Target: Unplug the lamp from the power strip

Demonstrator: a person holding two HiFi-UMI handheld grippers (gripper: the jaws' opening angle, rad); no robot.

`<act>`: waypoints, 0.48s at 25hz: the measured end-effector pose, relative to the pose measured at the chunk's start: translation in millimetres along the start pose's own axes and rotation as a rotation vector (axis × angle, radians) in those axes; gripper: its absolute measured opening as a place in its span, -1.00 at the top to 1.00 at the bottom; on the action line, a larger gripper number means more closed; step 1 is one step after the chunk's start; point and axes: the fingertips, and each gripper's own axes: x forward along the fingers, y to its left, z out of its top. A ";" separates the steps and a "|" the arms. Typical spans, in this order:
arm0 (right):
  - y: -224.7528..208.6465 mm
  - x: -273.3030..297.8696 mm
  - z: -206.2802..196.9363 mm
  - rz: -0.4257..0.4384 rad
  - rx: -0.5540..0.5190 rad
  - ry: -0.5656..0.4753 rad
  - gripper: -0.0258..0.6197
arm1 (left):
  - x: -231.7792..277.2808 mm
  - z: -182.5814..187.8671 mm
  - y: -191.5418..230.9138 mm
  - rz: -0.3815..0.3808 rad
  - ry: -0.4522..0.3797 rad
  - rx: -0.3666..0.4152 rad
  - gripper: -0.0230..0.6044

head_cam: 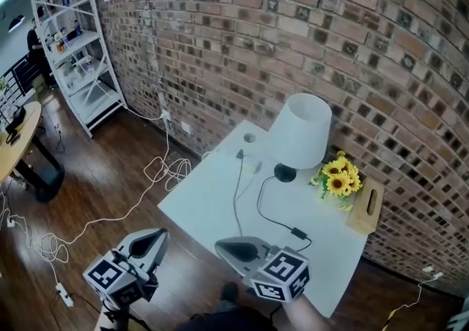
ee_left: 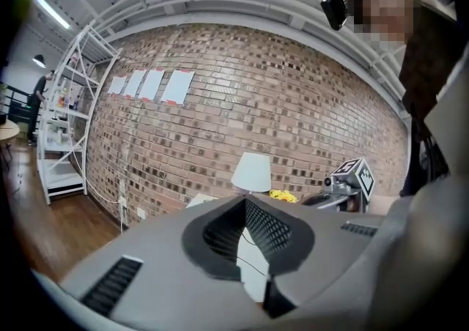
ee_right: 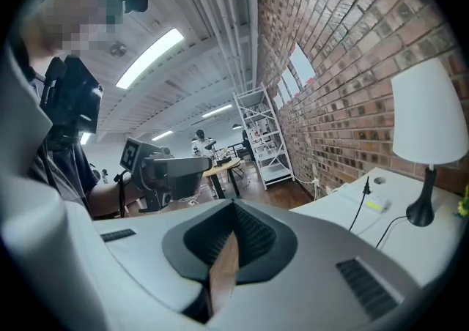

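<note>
A lamp (head_cam: 299, 132) with a white shade and a black base stands at the back of the white table (head_cam: 212, 205). Its black cord (head_cam: 265, 212) loops across the tabletop. Left of the base lies a small white power strip (head_cam: 256, 168), with a black plug (head_cam: 239, 154) upright beside it; the right gripper view shows the same strip (ee_right: 377, 205) and plug (ee_right: 366, 185). My left gripper (head_cam: 157, 236) hangs over the floor in front of the table, jaws together and empty. At the table's near edge my right gripper (head_cam: 224, 247) is also shut and holds nothing. Both are well short of the strip.
Sunflowers (head_cam: 338, 176) and a wooden tissue box (head_cam: 365, 206) sit right of the lamp, against the brick wall. White cables (head_cam: 161, 172) trail over the wooden floor. A white shelf rack (head_cam: 73, 51) and a round wooden table (head_cam: 15, 139) stand far left.
</note>
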 end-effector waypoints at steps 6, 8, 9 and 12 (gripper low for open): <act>-37.4 -0.4 7.0 0.023 0.016 -0.013 0.96 | 37.5 7.0 3.8 0.013 0.026 0.021 0.95; -47.2 0.1 10.0 0.034 0.023 -0.018 0.96 | 47.0 9.5 5.5 0.025 0.032 0.027 0.95; -50.7 0.6 11.5 0.041 0.025 -0.018 0.96 | 50.6 11.5 7.2 0.034 0.033 0.028 0.95; -61.4 0.7 17.2 0.056 0.016 -0.017 0.96 | 60.4 17.6 11.5 0.054 0.039 0.030 0.95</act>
